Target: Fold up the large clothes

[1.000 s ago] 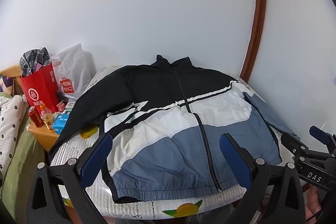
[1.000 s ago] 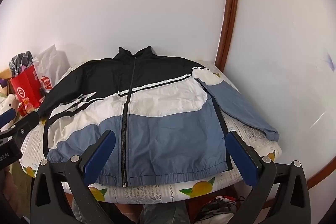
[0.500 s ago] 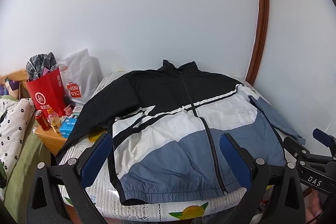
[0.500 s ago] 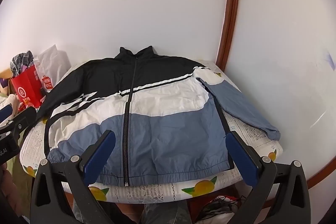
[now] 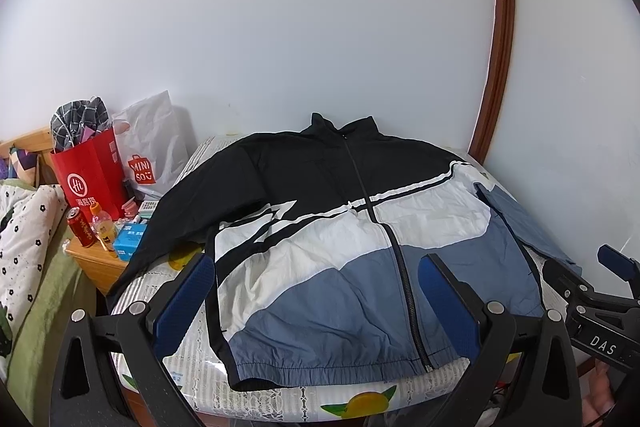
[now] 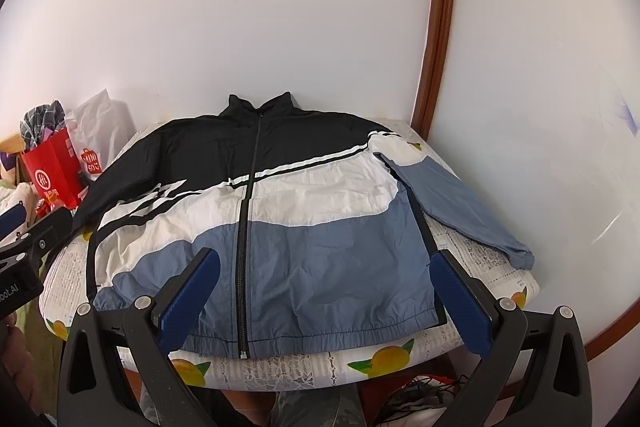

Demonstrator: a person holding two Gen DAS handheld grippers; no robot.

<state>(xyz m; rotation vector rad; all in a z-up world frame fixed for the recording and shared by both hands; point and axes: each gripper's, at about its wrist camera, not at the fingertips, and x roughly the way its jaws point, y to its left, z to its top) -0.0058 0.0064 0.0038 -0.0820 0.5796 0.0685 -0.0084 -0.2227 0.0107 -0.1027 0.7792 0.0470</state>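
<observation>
A black, white and blue zip jacket lies flat, front up, on a table with a lemon-print cloth; it also shows in the right wrist view. Its blue right sleeve stretches to the right; its black left sleeve hangs toward the table's left edge. My left gripper is open and empty above the hem's left half. My right gripper is open and empty above the hem's right half. Neither touches the jacket.
A wooden nightstand at the left holds a red paper bag, a white Miniso bag, a can and a bottle. A bed with green and flowered bedding lies further left. White walls and a brown door frame stand behind.
Both grippers have drawn slightly back and tilted up, so the jacket sits lower in view. The left view has shifted a little to the left. The jacket has not moved.
</observation>
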